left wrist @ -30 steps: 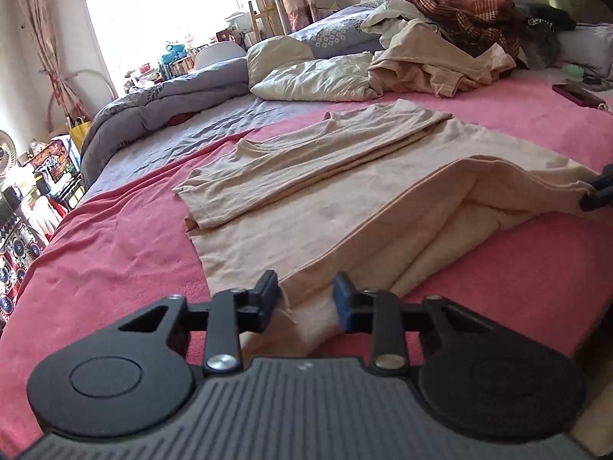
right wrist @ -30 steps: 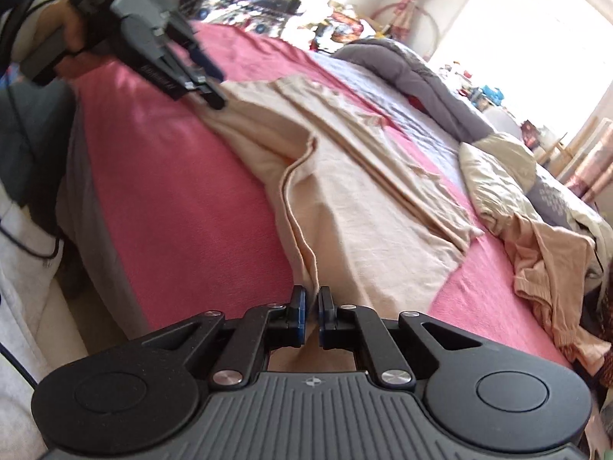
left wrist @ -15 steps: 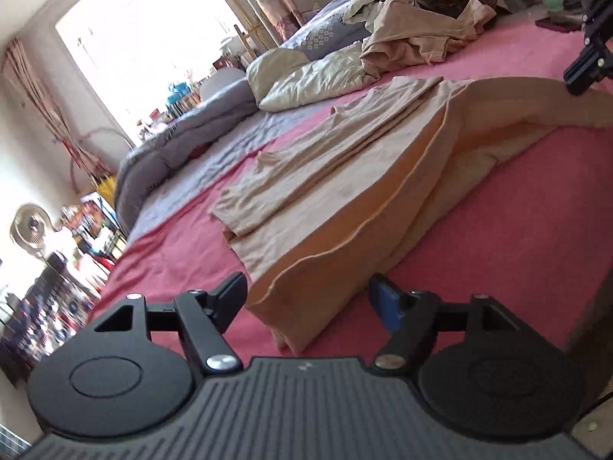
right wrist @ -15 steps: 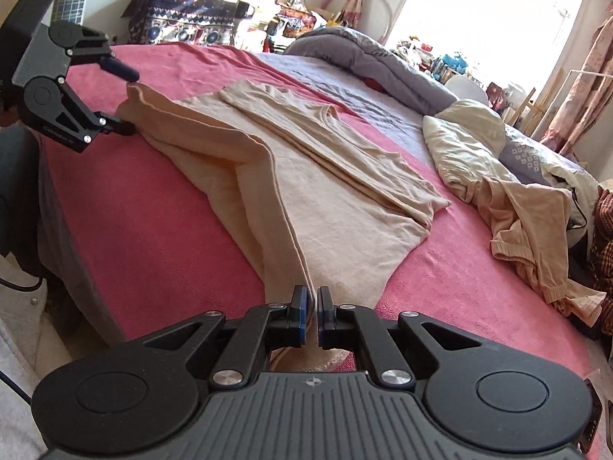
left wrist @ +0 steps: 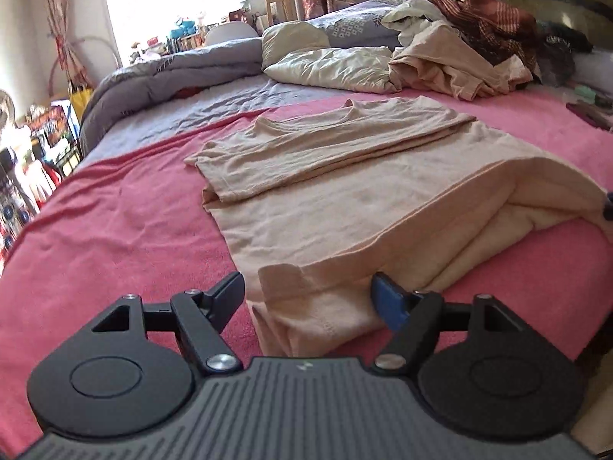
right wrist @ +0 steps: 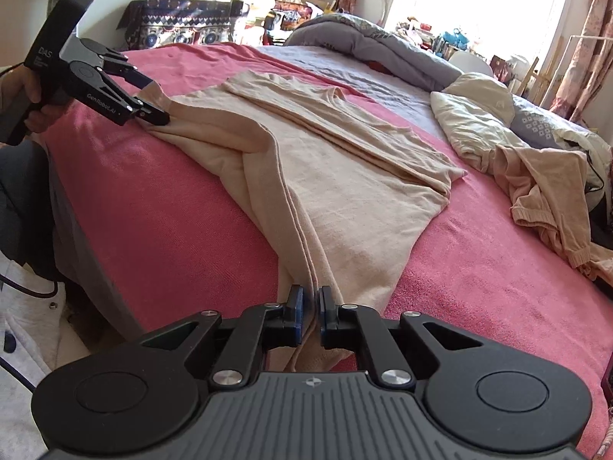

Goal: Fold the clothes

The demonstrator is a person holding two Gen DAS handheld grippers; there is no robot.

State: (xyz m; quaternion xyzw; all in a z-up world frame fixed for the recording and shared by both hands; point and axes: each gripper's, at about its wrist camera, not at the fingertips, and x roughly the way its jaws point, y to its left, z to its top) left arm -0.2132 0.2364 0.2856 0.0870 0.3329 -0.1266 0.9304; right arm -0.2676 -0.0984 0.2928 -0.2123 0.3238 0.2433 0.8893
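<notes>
Jaws flank the beige garment (left wrist: 345, 207); crumpled clothes (left wrist: 452, 65) lie beyond it

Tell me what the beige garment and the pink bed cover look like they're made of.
The beige garment looks like a thin, matte knit, perhaps cotton jersey: it drapes limply and creases finely. The pink bed cover looks like terry or fleece, with a fuzzy, nubby nap and no sheen. The fiber in either can't be confirmed.

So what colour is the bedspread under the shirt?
Pink, plain; the bedspread under the beige shirt shows best in the left wrist view.
</notes>
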